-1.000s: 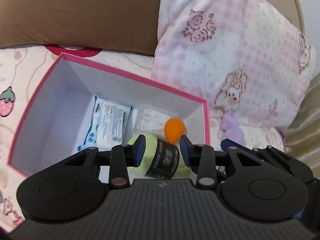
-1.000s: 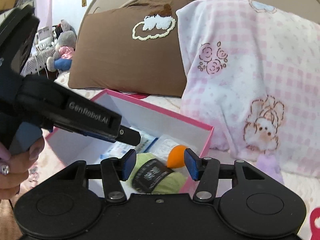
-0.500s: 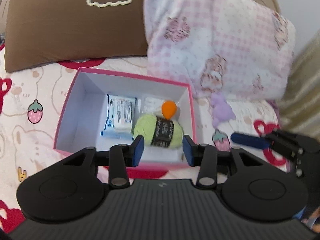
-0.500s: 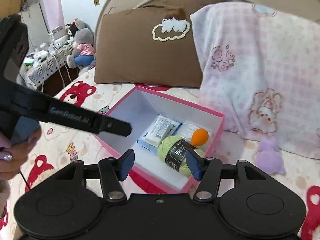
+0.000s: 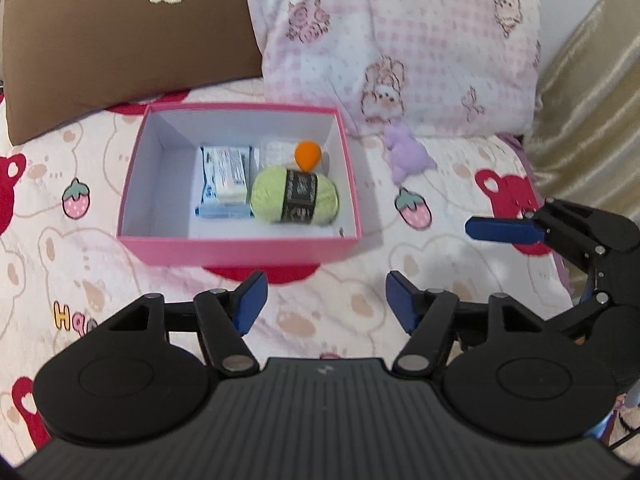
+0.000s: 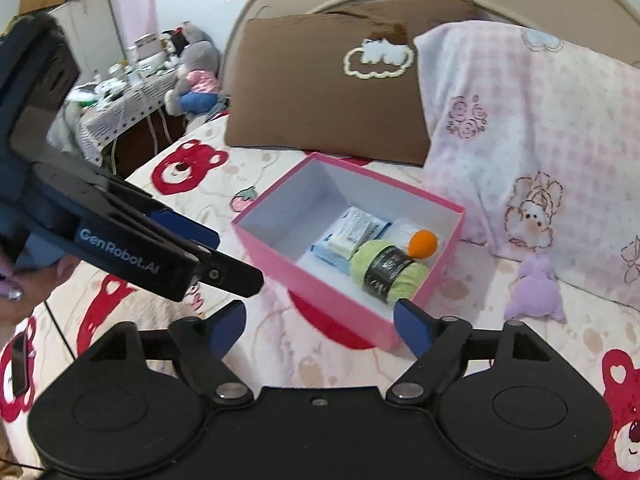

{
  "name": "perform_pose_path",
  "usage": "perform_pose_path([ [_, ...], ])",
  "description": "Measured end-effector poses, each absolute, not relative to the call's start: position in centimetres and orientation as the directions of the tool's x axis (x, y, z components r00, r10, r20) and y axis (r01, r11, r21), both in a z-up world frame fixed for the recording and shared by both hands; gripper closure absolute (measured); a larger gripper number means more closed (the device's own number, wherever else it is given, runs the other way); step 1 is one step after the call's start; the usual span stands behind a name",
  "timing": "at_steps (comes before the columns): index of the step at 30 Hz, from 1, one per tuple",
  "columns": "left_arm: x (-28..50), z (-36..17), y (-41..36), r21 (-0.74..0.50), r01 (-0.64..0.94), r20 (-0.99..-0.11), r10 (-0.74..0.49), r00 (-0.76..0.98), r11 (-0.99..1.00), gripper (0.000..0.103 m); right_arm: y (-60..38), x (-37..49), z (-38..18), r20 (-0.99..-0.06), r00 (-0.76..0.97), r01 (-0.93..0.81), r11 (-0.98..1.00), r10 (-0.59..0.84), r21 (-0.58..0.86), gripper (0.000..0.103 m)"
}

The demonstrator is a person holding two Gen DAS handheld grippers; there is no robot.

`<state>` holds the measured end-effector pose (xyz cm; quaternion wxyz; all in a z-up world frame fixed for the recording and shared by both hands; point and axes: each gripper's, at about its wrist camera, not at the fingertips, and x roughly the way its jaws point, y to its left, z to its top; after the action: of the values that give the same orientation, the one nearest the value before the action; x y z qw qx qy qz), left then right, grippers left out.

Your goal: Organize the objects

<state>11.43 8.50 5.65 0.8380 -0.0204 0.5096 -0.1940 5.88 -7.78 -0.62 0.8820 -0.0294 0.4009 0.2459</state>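
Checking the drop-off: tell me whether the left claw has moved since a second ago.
Yes. The left claw has backed away from the pink cardboard box, leaving the green yarn ball inside; its jaws have just been opening, empty.

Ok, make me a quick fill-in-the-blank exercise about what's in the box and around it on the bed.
1. The green yarn ball lies inside the ____ box.
2. The orange ball sits beside the yarn's ____ label band.
3. The purple plush toy lies ____ the box, on the bedsheet.
4. Both grippers' fingers hold ____.

Missing words: pink; black; outside; nothing
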Motion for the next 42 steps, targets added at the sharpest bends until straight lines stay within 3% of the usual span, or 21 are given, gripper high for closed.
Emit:
perform_pose_path([
  [9, 8.9, 5.2, 8.4, -0.259, 0.332, -0.857, -0.374, 0.355, 0.907, 0.015, -8.5, 3.0, -0.6, -0.738, 0.538, -0.476, 0.869, 0.407, 0.132, 0.016],
  [12, 8.6, 4.8, 8.5, -0.321, 0.315, -0.851, -0.418, 0.317, 0.893, 0.007, -9.1, 2.2, -0.7, -0.740, 0.548, -0.460, 0.879, 0.390, 0.122, 0.017],
  [17, 8.4, 4.4, 8.0, -0.320, 0.301, -0.868, -0.405, 0.288, 0.898, 0.005, -11.0, 1.5, -0.9, -0.736, 0.547, -0.414, 0.893, 0.400, 0.177, 0.017],
  [25, 7.5, 3.4, 5.7, -0.320, 0.331, -0.885, -0.405, 0.230, 0.888, 0.004, -13.7, -0.3, -2.1, -0.749, 0.553, -0.393, 0.907, 0.365, 0.152, 0.017],
  [42, 11.1, 4.3, -3.4, -0.338, 0.413, -0.848, -0.464, 0.256, 0.846, 0.007, -21.2, 0.1, -3.3, -0.694, 0.644, -0.258, 0.945, 0.324, 0.201, 0.017],
])
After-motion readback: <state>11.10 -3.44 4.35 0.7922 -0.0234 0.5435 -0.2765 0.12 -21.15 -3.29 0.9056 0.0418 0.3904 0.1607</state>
